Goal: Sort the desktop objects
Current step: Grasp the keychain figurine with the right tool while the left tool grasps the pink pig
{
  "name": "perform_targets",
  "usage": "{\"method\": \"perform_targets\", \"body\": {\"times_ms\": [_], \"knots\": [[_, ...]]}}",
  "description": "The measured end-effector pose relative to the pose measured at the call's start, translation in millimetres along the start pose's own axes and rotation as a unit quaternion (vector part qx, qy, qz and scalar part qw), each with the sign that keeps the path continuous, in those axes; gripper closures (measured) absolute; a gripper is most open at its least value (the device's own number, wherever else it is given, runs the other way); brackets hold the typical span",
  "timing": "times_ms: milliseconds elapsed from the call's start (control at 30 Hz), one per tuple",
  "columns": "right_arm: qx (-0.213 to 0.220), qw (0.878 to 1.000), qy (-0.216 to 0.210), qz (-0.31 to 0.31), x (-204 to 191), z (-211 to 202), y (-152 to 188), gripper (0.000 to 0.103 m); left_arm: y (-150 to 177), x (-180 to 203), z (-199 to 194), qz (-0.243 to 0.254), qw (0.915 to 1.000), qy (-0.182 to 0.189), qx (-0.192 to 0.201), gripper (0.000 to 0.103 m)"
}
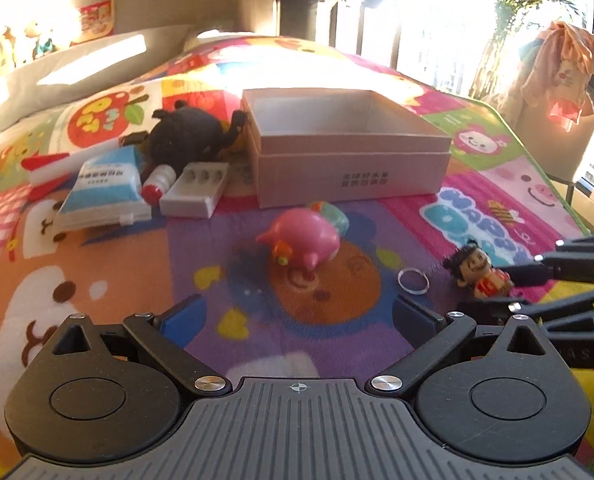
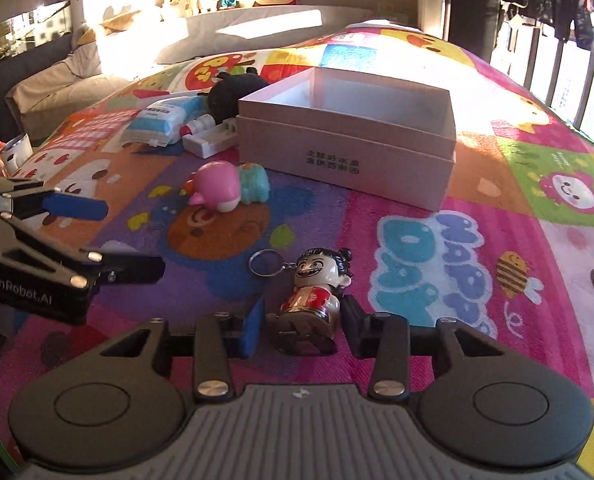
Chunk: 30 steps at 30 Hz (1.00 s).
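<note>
A small doll keychain [image 2: 321, 288] with black hair buns and a red top stands on the colourful play mat [image 2: 417, 320]. My right gripper [image 2: 305, 320] is shut on its body, and its metal ring [image 2: 265, 264] lies on the mat to the left. In the left wrist view the doll [image 1: 477, 268] shows at the right between the right gripper's fingers [image 1: 485, 290]. My left gripper [image 1: 297, 316] is open and holds nothing. It points at a pink pig toy [image 1: 301, 240]. An open pink box [image 1: 349, 160] stands behind, with nothing visible inside.
Left of the box lie a black plush [image 1: 189, 136], a blue-white packet [image 1: 105, 188], a red-capped bottle [image 1: 157, 184] and a white cell tray [image 1: 197, 192]. A teal toy [image 1: 333, 216] rests against the pig. Cushions and a window lie beyond the mat.
</note>
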State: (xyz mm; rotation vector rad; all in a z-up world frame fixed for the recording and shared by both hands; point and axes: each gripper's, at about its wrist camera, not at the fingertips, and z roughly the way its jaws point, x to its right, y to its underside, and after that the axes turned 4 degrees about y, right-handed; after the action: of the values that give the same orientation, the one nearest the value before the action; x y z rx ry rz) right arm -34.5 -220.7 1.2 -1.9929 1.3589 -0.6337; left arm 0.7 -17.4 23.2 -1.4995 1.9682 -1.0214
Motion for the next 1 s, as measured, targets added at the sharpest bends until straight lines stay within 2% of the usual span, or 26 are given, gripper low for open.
{"method": "perform_targets", "body": {"times_ms": [100,167,233,300,400,433,633,800,900,1000], "knots": [[-0.003,1.000,0.004,0.010,8,-5,4,0.062,-17,8,23,0.020,0.9997,-0.005,0.008,0.007],[-0.006,1.000,0.008,0.013,10,-7,6,0.062,-25,14,42,0.039,0.9990,-0.020,0.004,0.020],[-0.009,1.000,0.009,0.015,12,-10,7,0.062,-29,15,56,0.043,0.9986,-0.032,-0.003,0.021],[-0.010,1.000,0.006,0.015,12,-14,8,0.062,-31,14,63,0.039,0.9987,-0.031,-0.009,0.024],[-0.013,1.000,0.003,0.012,11,-18,10,0.062,-29,12,63,0.041,0.9986,-0.032,-0.012,0.040],[-0.014,1.000,0.002,0.011,11,-18,11,0.062,-28,12,60,0.042,0.9985,-0.032,-0.011,0.042],[-0.008,1.000,0.003,-0.004,6,-27,10,0.063,-9,17,11,0.058,0.9983,-0.007,0.001,0.043],[0.013,1.000,-0.001,-0.021,5,-48,4,0.080,10,21,-32,0.064,0.9978,0.015,0.010,0.043],[0.021,0.999,0.007,-0.029,4,-53,0,0.081,17,18,-39,0.051,0.9986,0.010,0.009,0.043],[0.009,0.999,0.011,-0.033,4,-49,1,0.081,24,15,-32,0.029,0.9995,0.005,-0.008,0.042]]}}
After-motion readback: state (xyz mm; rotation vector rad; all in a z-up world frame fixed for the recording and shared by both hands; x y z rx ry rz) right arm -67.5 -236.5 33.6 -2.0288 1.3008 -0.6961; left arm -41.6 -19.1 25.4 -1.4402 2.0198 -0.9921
